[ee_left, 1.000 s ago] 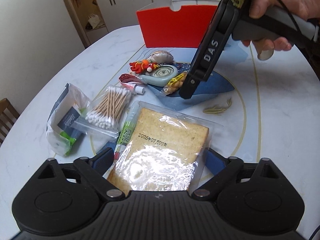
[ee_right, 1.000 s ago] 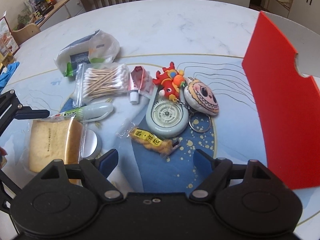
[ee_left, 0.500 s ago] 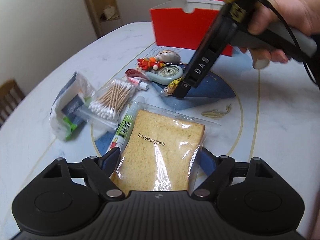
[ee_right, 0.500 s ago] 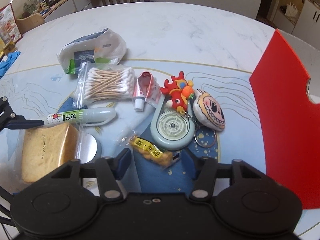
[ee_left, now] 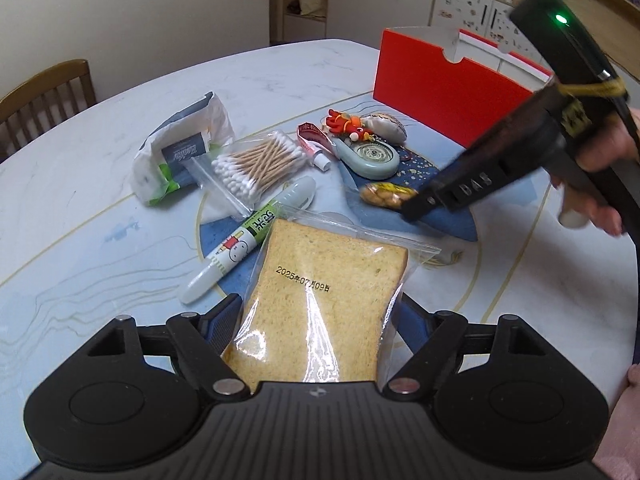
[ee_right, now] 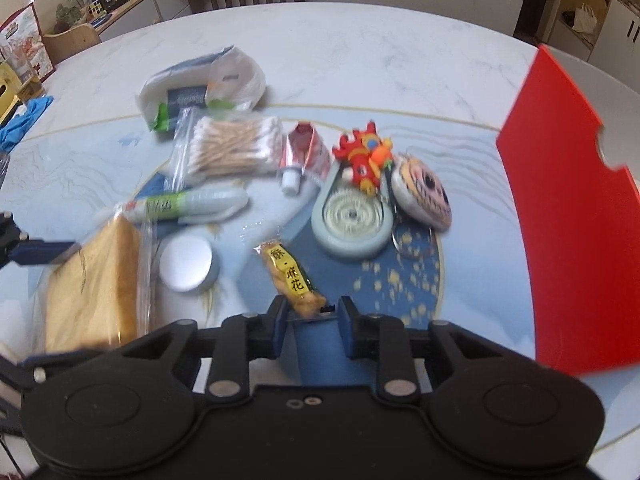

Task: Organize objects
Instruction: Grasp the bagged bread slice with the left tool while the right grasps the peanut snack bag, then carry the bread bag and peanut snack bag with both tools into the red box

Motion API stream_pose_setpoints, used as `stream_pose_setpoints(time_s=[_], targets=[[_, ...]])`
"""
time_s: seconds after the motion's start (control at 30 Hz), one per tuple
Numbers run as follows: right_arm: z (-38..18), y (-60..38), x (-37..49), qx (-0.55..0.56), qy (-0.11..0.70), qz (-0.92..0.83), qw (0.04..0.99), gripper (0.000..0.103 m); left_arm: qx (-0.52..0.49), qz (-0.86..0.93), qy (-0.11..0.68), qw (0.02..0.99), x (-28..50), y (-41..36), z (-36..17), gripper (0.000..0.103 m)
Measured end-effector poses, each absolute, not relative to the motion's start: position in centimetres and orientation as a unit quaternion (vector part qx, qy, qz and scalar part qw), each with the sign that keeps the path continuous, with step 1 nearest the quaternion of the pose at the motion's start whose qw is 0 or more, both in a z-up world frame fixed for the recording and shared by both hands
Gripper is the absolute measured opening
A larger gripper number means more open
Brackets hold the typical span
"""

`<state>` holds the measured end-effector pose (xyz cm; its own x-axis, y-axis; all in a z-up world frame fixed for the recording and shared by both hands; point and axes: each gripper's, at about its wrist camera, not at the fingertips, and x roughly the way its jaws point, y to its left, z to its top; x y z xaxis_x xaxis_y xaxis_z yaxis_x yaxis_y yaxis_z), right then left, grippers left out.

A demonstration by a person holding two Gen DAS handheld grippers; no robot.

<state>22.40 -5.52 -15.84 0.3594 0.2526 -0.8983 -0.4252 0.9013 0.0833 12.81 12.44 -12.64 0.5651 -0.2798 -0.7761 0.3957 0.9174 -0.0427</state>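
Right gripper: fingers have just been closing, now narrow, straddling the near end of the yellow snack packet. Left finger looks to touch the packet's corner; a gap shows on the right side, so a firm clamp is not confirmed. Packet lies on the blue patch of the table, slanting away from the fingers toward a round silver tin on its left and the pale green tape dispenser on its right.

Left gripper: fingers have been closing a little, set wide on both sides of the bagged bread slice. The bag's near end sits between them, left finger against the bag edge; right finger partly hidden by the plastic, contact unclear.

Beyond: glue stick just beside the bread, cotton swab bag, tissue pack, small red tube, red plush keychain, red box at the far side. The right gripper's tip meets the snack packet in the left wrist view, a hand on its handle.
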Motion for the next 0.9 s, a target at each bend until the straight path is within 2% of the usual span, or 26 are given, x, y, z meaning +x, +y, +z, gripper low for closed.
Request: stream_pose_setpoints(time_s=[0.23,0.5,0.9], targets=[[-14.6,-7.3,19.8,-0.061,0.525,0.206,0.824,0.026,0.06,-0.18,0.425,0.885,12.1,11.7,-12.2,0.08],[-10.5,-10.0,18.6,-0.04,0.495,0.201,0.845,0.026,0.041,-0.173,0.41,0.895,12.8,10.3,-9.6,0.08],[-5.3,-16.7,19.5,0.002,0.444,0.191,0.876,0.026,0.053,-0.183,0.371,0.909,14.4,4.2,-5.0,0.08]])
